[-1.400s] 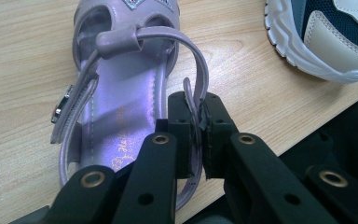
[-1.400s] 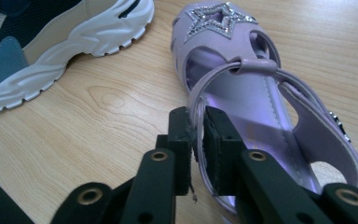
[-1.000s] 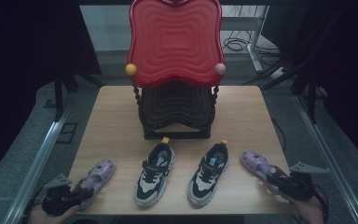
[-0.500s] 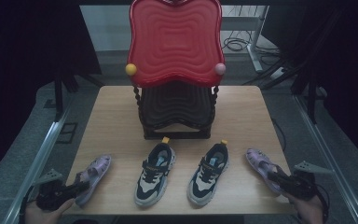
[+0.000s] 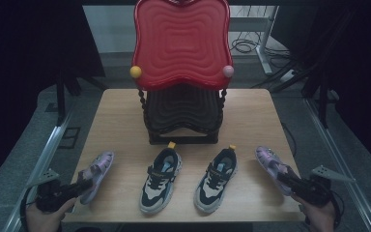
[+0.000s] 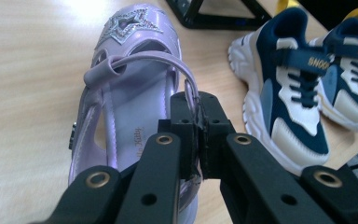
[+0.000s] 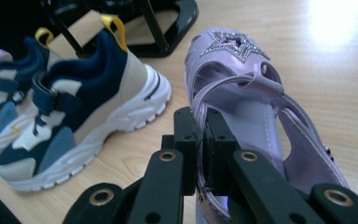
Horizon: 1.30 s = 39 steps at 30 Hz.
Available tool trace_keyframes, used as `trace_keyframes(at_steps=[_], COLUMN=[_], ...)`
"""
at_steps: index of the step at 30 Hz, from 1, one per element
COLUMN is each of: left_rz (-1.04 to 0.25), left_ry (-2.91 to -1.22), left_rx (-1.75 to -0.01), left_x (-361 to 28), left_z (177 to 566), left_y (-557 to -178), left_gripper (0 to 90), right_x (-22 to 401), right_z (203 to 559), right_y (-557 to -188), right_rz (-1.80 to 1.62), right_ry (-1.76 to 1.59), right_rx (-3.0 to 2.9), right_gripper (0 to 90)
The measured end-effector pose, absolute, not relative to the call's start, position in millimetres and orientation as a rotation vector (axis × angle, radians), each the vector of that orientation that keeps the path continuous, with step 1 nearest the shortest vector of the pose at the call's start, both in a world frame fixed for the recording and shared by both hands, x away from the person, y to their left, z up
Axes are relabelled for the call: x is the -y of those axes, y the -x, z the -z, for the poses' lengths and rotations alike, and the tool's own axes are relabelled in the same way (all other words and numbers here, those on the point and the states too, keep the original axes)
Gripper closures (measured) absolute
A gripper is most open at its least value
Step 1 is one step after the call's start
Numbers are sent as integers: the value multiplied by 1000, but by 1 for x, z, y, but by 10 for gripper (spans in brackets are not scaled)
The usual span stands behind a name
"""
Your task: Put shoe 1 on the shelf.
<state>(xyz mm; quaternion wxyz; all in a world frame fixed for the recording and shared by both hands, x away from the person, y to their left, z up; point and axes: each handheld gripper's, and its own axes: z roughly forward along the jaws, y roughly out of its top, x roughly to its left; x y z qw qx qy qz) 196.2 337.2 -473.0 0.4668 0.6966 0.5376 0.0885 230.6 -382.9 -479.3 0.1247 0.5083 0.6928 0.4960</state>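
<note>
at the left edge of the wooden table (image 5: pixel 121 111), the left gripper (image 5: pixel 79 186) comes in from the bottom corner, held in the person's left hand (image 5: pixel 46 217). its jaws are clamped tight on the side rim of the left purple sandal (image 5: pixel 96 169), which lies on the tabletop near the left front corner with its toe pointing away from the person and slightly inward. in the left gripper view the thin purple edge of that sandal (image 6: pixel 130 107) is pinched between the two black pads, the strap arches over the open footbed, and a glittering star sits on the toe.

just to the right of it stand two navy, white and cream sneakers side by side, both with yellow heel loops turned toward the far side of the table: the left sneaker (image 5: pixel 160 179) and the right sneaker (image 5: pixel 216 179). they are apart from each other and apart from both sandals. behind them, in the middle of the table, stands a black rack (image 5: pixel 183 118) with twisted posts, and a big wavy red tray (image 5: pixel 181 43) rests on top of it, with a yellow ball (image 5: pixel 135 72) at one lower corner and a pink ball (image 5: pixel 228 71) at the other.

at the right edge, the right purple sandal (image 5: pixel 269 162) lies near the table's front right corner, toe angled away and inward. the right gripper (image 5: pixel 290 179), held in the person's right hand (image 5: pixel 319 217), is closed firmly on this sandal's side rim; in the right gripper view the purple edge (image 7: pixel 242 107) sits squeezed between the pads, with the sole resting on the wood.
</note>
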Motion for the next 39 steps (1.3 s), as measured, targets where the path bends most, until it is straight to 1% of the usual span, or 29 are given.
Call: trace_keyframes(at_steps=[14,25,39], left_rz=[-237,-241,-244], left_ry=[-1681,-1659,-1644], left_rx=[-1230,-1200,-1137], left_x=[-321,-316,-303], left_z=[455,446,428], left_y=[-214,-221,-232], left_gripper=[869,867,867], right_x=[372,356,337], right_z=[467,446,435], right_y=[-234,-250,-259], right_rz=[-1532,-1591,-1668], right_ry=[-1446,-1344,-1287], right_rx=[-1950,-1952,-1976], right_gripper=[859,859,859])
